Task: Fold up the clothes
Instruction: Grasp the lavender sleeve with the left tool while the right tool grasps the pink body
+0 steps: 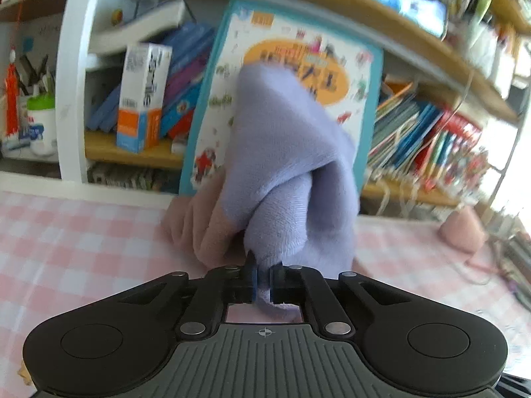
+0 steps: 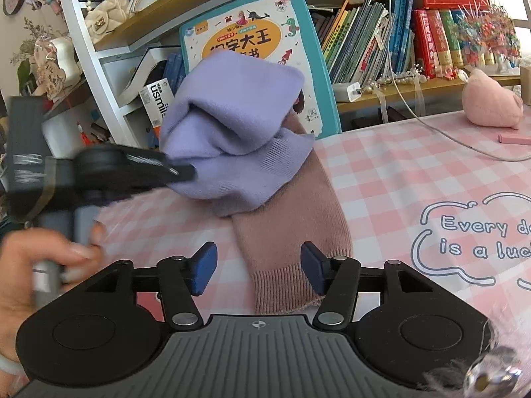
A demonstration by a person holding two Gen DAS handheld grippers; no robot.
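Observation:
A lilac sock point(image 1: 292, 165) hangs bunched from my left gripper point(image 1: 262, 277), whose jaws are shut on its edge. In the right wrist view the same lilac sock point(image 2: 232, 126) is lifted above the table, pinched by the left gripper point(image 2: 186, 172) coming in from the left with a hand point(image 2: 43, 265) on its handle. A dusty-pink sock point(image 2: 292, 232) lies flat on the checked tablecloth point(image 2: 381, 199), partly under the lilac one, its ribbed cuff toward me. My right gripper point(image 2: 260, 267) stands open just in front of that cuff, holding nothing.
Bookshelves crowded with books run along the back. A large children's book point(image 2: 249, 33) leans behind the socks. A pink plush point(image 2: 491, 102) and a white cable point(image 2: 431, 122) lie at the right, beside a small pink bar point(image 2: 514, 139). A toothbrush box point(image 1: 142, 99) stands on the shelf.

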